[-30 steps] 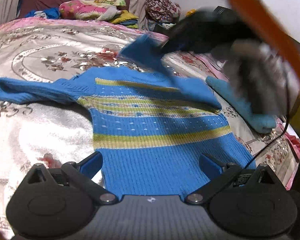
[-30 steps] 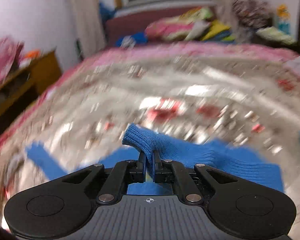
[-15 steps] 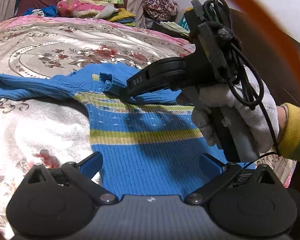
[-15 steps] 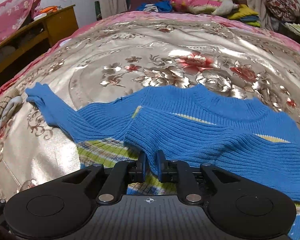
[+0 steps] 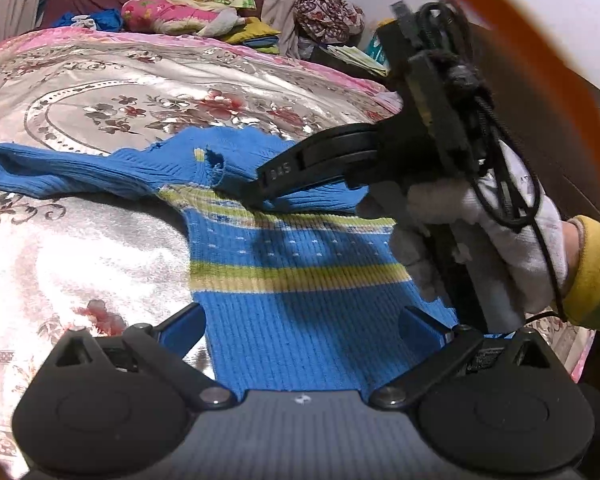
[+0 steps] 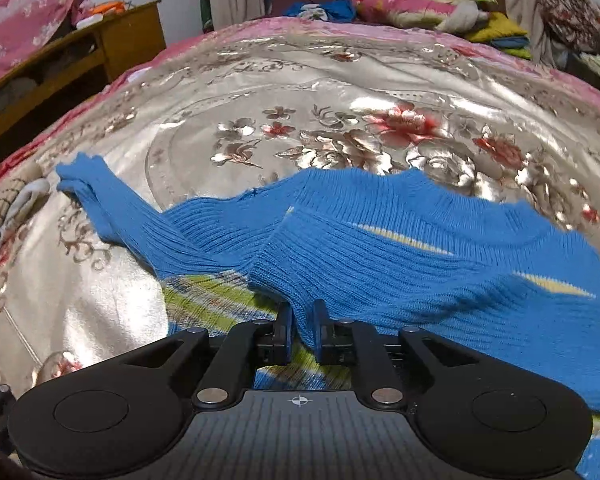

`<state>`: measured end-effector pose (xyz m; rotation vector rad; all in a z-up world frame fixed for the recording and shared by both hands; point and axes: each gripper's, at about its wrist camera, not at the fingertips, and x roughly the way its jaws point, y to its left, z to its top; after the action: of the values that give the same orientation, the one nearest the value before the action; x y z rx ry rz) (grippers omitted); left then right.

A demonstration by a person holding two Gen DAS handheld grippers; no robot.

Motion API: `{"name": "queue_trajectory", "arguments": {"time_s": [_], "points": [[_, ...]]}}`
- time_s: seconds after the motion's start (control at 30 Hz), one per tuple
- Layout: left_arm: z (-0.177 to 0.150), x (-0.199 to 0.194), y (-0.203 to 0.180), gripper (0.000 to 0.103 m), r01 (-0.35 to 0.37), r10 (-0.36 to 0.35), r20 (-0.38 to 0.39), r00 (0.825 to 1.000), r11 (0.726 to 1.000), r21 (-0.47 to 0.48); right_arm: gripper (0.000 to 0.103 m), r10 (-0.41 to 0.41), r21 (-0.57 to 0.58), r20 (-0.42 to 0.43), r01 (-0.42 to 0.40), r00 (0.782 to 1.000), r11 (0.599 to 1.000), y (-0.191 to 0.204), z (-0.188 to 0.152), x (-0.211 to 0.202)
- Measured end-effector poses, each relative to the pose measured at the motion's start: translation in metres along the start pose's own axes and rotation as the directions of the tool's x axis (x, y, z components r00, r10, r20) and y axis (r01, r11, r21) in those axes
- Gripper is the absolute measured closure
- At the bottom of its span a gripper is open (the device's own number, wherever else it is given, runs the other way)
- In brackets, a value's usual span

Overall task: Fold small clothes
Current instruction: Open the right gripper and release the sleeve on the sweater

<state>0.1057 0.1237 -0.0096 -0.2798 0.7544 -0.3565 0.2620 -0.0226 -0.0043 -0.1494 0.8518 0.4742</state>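
A small blue knit sweater [image 5: 292, 280] with yellow-green stripes lies flat on the bed. Its left sleeve [image 5: 56, 172] stretches out to the left. My right gripper [image 6: 302, 334] is shut on the right sleeve [image 6: 400, 276], which is folded across the sweater's chest. In the left wrist view the right gripper [image 5: 256, 196] rests low on the chest, held by a white-gloved hand [image 5: 480, 240]. My left gripper [image 5: 300, 332] is open and empty, its blue fingers either side of the sweater's bottom hem.
The shiny floral bedspread [image 6: 340, 128] covers the bed. Pillows and piled clothes [image 6: 420, 0] lie at the far end. A wooden cabinet [image 6: 80, 60] stands at the left. Dark furniture [image 5: 540, 128] stands at the right of the bed.
My right gripper has carried the right sleeve from the air down across the chest and has lowered it onto the sweater. The left gripper has stayed at the hem.
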Motion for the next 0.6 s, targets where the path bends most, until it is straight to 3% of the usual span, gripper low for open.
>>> {"name": "queue_trajectory", "arguments": {"time_s": [0.27, 0.37, 0.6], "points": [[0.0, -0.001, 0.002, 0.0, -0.009, 0.01, 0.012, 1.0, 1.0, -0.005, 0.086, 0.04, 0.087, 0.049, -0.044, 0.998, 0.995, -0.027, -0.015, -0.057], [0.0, 0.0, 0.002, 0.0, -0.02, 0.02, 0.019, 1.0, 1.0, -0.004, 0.085, 0.002, 0.122, 0.052, -0.008, 0.999, 0.992, -0.047, -0.031, -0.082], [-0.002, 0.006, -0.005, 0.0, -0.045, 0.045, 0.013, 0.999, 0.999, 0.023, 0.083, -0.094, 0.207, -0.059, 0.104, 0.994, 0.973, -0.087, -0.104, -0.135]]}}
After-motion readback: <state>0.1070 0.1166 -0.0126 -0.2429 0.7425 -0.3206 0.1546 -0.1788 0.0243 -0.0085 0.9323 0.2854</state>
